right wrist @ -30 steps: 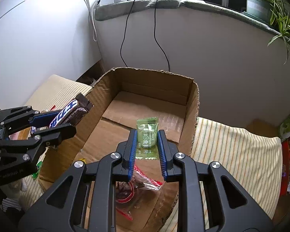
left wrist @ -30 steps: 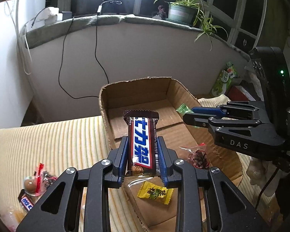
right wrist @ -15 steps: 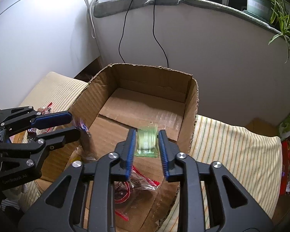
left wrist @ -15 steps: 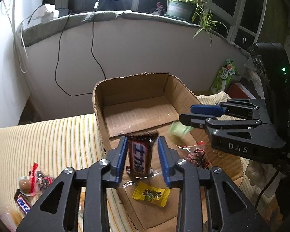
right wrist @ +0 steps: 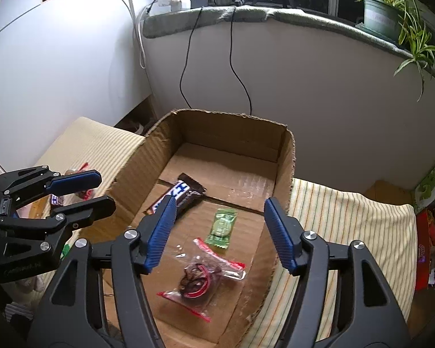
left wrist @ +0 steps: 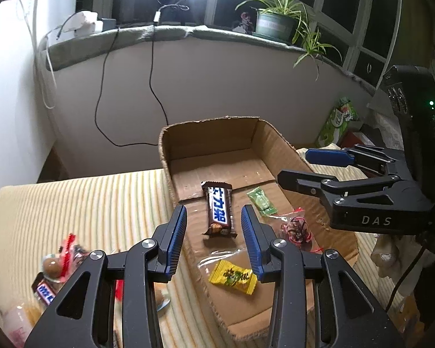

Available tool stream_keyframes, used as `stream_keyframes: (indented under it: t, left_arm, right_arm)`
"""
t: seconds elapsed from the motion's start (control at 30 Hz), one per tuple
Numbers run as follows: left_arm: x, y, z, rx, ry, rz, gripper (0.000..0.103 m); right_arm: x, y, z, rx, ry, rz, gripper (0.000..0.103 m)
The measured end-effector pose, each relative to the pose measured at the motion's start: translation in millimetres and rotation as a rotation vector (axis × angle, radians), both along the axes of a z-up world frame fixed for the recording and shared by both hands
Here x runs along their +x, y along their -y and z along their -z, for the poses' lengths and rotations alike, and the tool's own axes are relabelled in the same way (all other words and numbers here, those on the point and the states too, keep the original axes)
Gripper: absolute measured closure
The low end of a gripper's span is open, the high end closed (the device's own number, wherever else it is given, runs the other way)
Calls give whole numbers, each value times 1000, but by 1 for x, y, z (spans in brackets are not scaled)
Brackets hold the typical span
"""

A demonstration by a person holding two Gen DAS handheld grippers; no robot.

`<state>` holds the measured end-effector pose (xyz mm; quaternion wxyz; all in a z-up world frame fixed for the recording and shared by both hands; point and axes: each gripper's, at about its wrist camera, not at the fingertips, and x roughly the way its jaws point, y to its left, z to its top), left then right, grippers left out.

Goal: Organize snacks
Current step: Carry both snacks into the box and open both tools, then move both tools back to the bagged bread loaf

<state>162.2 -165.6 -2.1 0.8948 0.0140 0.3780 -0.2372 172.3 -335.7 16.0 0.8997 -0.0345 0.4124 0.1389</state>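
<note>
My left tool (left wrist: 214,233) hangs released, my right tool (right wrist: 219,233) is opening, empty; chocolate bar (left wrist: 219,209) and green candy (right wrist: 222,226) lie in the cardboard box (right wrist: 284,174).

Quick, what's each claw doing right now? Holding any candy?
Left gripper: open, holding nothing.
Right gripper: jaws opening, nothing between them.

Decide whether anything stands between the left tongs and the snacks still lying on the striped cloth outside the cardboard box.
Nothing visible does. The loose wrapped snacks lie on the cream striped cloth left of the brown cardboard box, beside the open black-and-blue left tongs, with only bare cloth between.
</note>
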Motion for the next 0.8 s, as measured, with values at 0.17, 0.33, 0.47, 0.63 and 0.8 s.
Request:
stream_keyframes:
  t: [0.17,0.33,0.47,0.63,0.8]
  left_arm:
    - [-13,-19,-9,-15,23,-37,34]
    - [-28,-44,-16,-26,35,-73,26]
    - [-43,-69,-18,-30,40,-110,26]
    - [-60,-101,-18,-26,43,-170,26]
    - [-77,-138,-12,-19,33,-246,26]
  right_arm:
    - [-13,-12,-14,2,29,-9,20]
    - [-23,-25,-24,42,31,-26,6]
    - [-30,-37,-29,87,17,-52,4]
    - [-38,-62,-31,105,7,-99,4]
    - [-46,-90,-32,112,1,-153,4]
